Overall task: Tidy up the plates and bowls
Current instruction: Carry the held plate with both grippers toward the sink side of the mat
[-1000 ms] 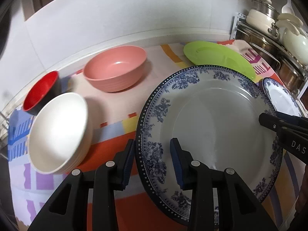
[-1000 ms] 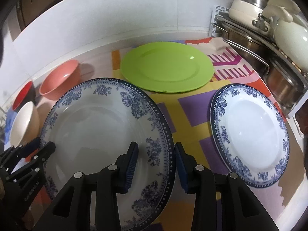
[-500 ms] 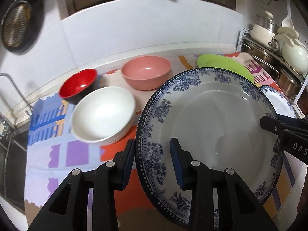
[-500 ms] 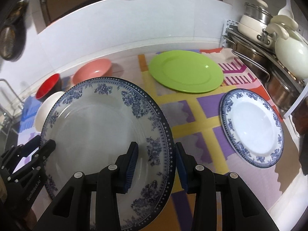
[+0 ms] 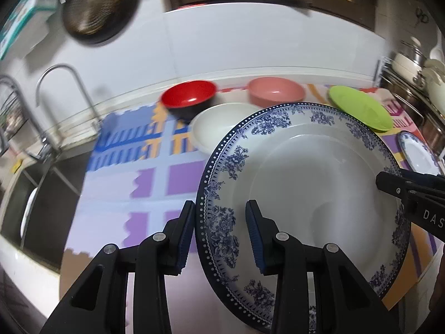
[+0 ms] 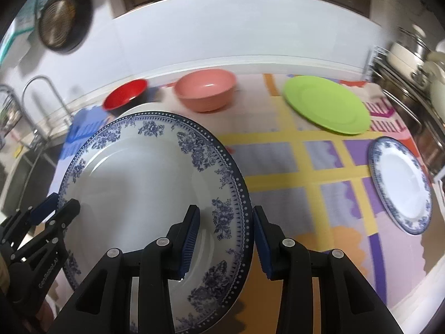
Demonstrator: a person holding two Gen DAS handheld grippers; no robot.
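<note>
Patterned mat (image 6: 306, 161) under everything. Big blue-floral plate (image 5: 306, 183) held off mat, tilted, betw. both tools: left gripper (image 5: 219, 231) and right gripper (image 6: 225, 233) each clamped on opp. rims. Green plate (image 6: 326, 104), small blue plate (image 6: 400, 183) flat at right. Pink bowl (image 6: 207, 89), white bowl (image 5: 219, 123), red bowl (image 5: 189, 94) behind.

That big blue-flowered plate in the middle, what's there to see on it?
The big plate is glossy white, ceramic-looking, with blue flower sprays and a dotted dark-blue rim. It is tilted, lifted off the colourful mat. The left gripper straddles its left rim, the right gripper its right rim. It looks clean and unbroken.
</note>
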